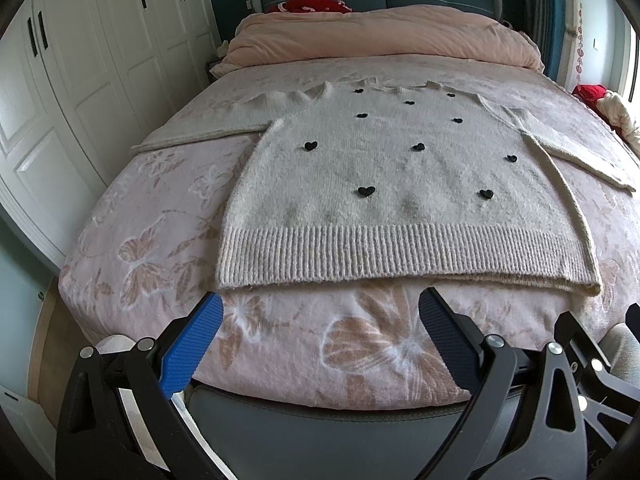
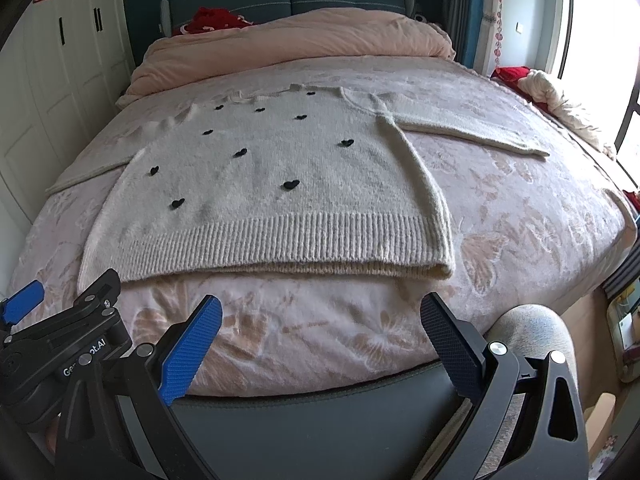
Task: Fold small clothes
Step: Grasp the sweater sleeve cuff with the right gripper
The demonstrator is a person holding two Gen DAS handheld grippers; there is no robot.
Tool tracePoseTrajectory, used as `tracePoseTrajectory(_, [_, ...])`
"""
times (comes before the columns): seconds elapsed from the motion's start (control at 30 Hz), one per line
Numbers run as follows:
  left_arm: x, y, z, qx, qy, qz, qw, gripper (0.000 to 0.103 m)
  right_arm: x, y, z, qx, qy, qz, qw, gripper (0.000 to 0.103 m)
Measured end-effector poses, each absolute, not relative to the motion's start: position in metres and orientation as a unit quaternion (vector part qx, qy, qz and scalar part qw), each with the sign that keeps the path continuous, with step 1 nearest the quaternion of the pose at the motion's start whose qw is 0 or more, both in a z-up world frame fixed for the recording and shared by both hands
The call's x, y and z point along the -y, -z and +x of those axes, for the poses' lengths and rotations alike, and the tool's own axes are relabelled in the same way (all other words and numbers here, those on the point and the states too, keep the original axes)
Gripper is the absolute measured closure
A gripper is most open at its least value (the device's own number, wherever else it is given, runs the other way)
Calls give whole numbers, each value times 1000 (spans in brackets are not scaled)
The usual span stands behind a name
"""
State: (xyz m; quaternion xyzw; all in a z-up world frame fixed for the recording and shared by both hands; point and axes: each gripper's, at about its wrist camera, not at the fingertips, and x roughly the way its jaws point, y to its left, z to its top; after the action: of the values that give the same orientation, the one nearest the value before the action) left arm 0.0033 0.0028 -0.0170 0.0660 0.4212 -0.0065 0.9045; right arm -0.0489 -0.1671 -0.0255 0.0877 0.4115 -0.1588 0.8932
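Bed (image 1: 120, 248) ahead holds a flat sweater (image 1: 400, 168), hem nearest both my released tongs (image 1: 320, 336), sleeves spread sideways.

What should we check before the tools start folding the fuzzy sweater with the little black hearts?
1. Sweater lying flat, front up, on the bed: ok.
2. Both sleeves spread out to the sides: ok.
3. Ribbed hem within easy reach, nearest the tools: ok.
4. Left tool open and empty: ok.
5. Right tool open and empty: ok.
6. Nothing lying on the sweater: ok; whether anything is trapped underneath it: cannot tell.
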Motion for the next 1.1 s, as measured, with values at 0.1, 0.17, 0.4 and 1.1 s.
tracePoseTrajectory(0.1, [-8,21,10,-439,22,36,897,6,172,32,-39,-426,126,99,890,5])
tracePoseTrajectory(0.17, [-18,21,17,-448,28,-2,894,5,188,36,-30,-432,100,124,888,5])
tracePoseTrajectory(0.4, [-57,23,52,-460,-8,-77,885,5,372,35,13,-384,181,276,862,5])
tracePoseTrajectory(1.1, [-8,67,129,-490,-3,-29,871,5,703,99,108,-287,349,454,768,90])
